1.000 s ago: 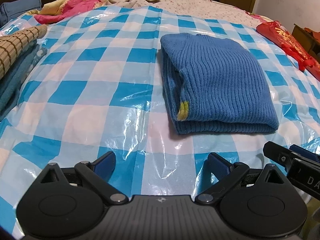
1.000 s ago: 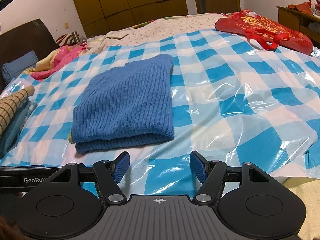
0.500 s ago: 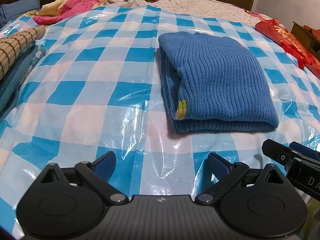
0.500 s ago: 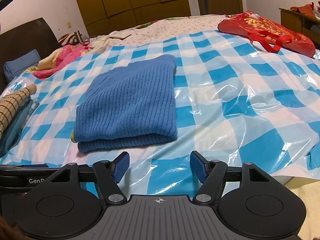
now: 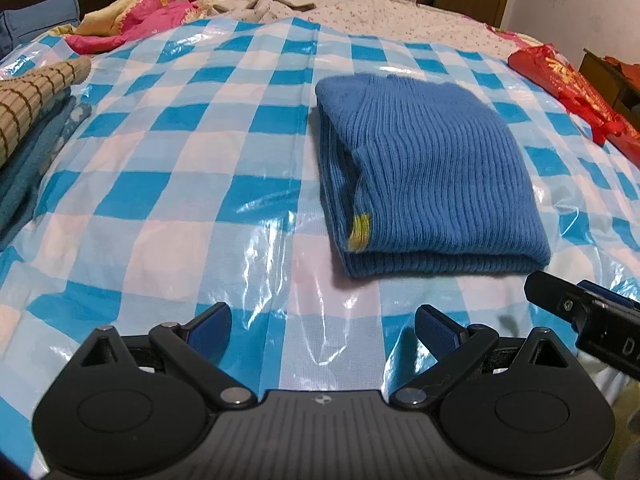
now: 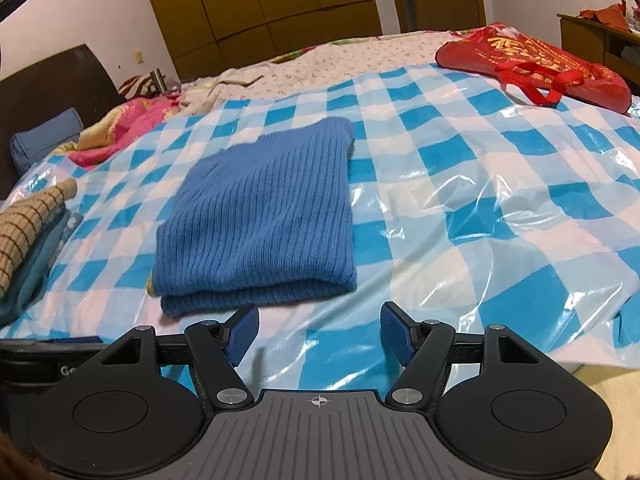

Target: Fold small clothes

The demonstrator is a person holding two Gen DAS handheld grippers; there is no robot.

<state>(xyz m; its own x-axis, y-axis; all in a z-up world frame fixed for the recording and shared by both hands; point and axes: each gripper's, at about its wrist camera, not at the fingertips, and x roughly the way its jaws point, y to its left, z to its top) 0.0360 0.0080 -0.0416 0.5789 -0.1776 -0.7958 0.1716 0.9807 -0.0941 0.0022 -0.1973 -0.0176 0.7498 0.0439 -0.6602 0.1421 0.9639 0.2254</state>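
A blue ribbed knit sweater (image 5: 424,172) lies folded in a rectangle on the blue-and-white checked plastic sheet (image 5: 192,168); a yellow trim shows at its left fold. It also shows in the right wrist view (image 6: 260,216). My left gripper (image 5: 322,330) is open and empty, hovering near the sheet's front edge, short of the sweater. My right gripper (image 6: 319,336) is open and empty, just in front of the sweater's near edge. The right gripper's body shows at the right of the left wrist view (image 5: 588,316).
A stack of folded clothes, tan checked on teal, sits at the left (image 5: 28,112) (image 6: 28,240). A red bag (image 6: 532,64) lies at the far right. A pink quilt (image 5: 132,20) and a blue pillow (image 6: 44,140) lie at the head.
Both grippers have drifted slightly; the sweater sits a little higher and further in both views. Nothing was grasped and the sweater has not moved.
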